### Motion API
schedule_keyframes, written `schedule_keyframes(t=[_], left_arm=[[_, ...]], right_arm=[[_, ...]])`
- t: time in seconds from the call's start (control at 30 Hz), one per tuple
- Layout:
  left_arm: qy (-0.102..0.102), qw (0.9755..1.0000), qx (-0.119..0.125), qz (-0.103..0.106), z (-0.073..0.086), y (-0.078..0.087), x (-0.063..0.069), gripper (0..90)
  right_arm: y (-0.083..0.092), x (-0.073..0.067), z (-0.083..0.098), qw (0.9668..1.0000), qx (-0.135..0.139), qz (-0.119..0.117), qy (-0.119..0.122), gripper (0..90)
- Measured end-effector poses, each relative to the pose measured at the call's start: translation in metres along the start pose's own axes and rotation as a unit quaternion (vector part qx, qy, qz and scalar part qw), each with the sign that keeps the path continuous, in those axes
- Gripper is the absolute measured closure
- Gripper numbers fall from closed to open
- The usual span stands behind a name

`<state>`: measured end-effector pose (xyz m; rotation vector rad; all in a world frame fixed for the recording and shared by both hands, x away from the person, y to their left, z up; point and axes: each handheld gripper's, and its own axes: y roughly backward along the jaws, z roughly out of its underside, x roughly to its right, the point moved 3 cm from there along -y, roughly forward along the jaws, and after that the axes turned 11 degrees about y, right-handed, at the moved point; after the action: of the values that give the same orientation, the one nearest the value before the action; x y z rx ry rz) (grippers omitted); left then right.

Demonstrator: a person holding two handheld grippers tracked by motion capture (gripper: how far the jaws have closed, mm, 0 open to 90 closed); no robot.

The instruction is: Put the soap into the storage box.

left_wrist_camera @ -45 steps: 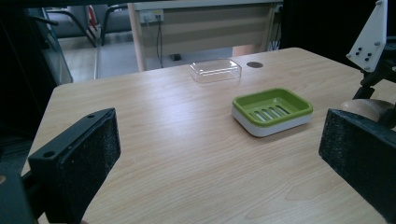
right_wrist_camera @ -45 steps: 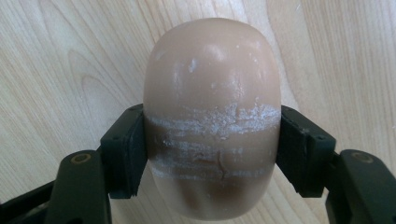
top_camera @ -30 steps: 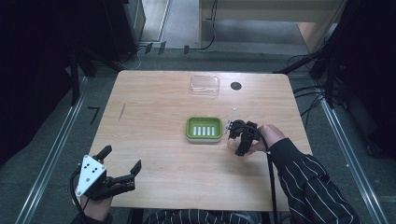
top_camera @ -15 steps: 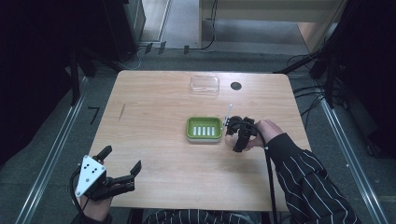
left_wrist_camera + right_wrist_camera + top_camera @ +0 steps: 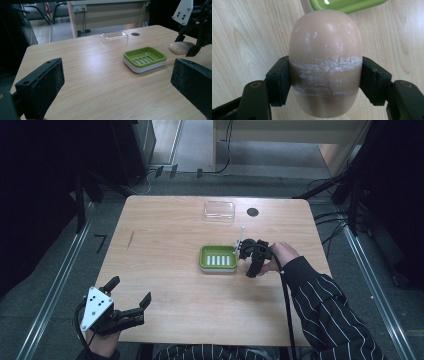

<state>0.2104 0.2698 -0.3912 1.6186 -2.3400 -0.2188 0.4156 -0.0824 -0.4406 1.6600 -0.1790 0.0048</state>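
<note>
We've got the beige soap bar (image 5: 325, 62) clamped in the right gripper (image 5: 248, 257), hanging just beside the green soap dish (image 5: 218, 258). The dish is empty, so setting it in is what's left. Left gripper (image 5: 127, 302) sits wide open, well away.

Gripper (image 5: 325, 83) clamps beige soap (image 5: 325, 50) w/ green dish (image 5: 347, 5) ahead.

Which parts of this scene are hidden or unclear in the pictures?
- High view: the soap is hidden by the right hand-held gripper and the hand.
- Right gripper view: the green soap dish is cut off by the top edge; the soap hides the table beneath it.
- Left gripper view: the right hand-held gripper is cut off by the right edge; the clear lid looks empty, though glare makes this uncertain.
</note>
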Motion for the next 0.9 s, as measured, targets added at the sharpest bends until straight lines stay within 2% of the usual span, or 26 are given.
schedule_keyframes(t=[0.23, 0.47, 0.57, 0.63, 0.9], left_arm=[[0.0, 1.0, 0.0, 0.0, 0.0, 0.0, -0.001, 0.0], [0.0, 1.0, 0.0, -0.002, 0.001, 0.002, -0.002, 0.0], [0.002, 1.0, -0.001, -0.004, 0.001, 0.003, -0.002, 0.0], [0.001, 1.0, -0.001, -0.005, 0.001, 0.004, -0.002, 0.0], [0.001, 1.0, -0.001, -0.007, 0.002, 0.004, -0.002, 0.0]], right_arm=[[0.006, 0.005, -0.003, 1.0, 0.007, 0.002, 0.0, 33.8], [0.008, 0.01, -0.011, 0.9997, 0.011, 0.005, 0.019, 33.8], [0.011, 0.011, -0.014, 0.9998, 0.012, 0.004, 0.014, 33.8], [0.012, 0.014, -0.017, 0.9996, 0.017, 0.009, 0.023, 33.8], [0.017, 0.018, -0.024, 0.9991, 0.026, 0.014, 0.032, 33.8]])
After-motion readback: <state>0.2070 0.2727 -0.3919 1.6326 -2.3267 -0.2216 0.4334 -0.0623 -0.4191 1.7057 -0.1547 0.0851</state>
